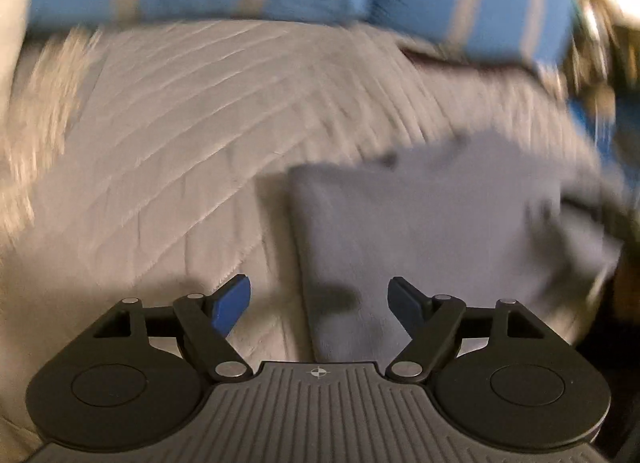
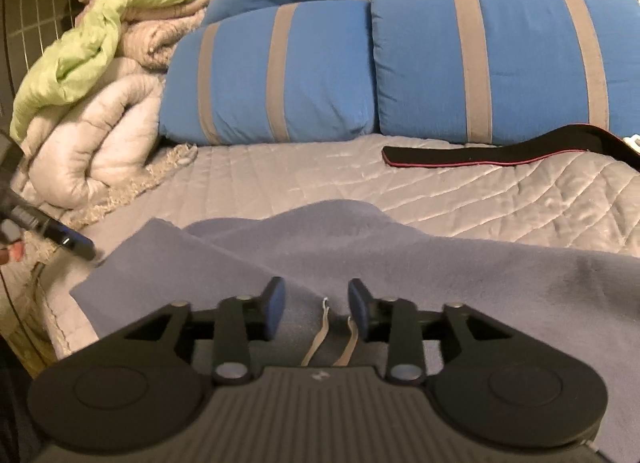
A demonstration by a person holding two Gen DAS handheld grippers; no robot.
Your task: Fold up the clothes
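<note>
My left tongs [image 1: 319, 305] hung released above the near left corner of the blue-grey garment [image 1: 432, 223], which lay on the quilted bedspread [image 1: 168, 135]. My right tongs [image 2: 317, 309] were released too, low over the same cloth [image 2: 440, 263], its two pale drawstrings [image 2: 332, 337] between the fingers. Striped blue pillows [image 2: 280, 75] and a black strap [image 2: 480, 151] lay beyond.

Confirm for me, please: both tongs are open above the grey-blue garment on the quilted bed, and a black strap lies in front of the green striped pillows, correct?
Not quite: the striped pillows are blue with grey bands, not green, as the right wrist view shows. The rest holds: left tongs and right tongs are open above the grey-blue garment, and the black strap lies on the quilted bed.
</note>
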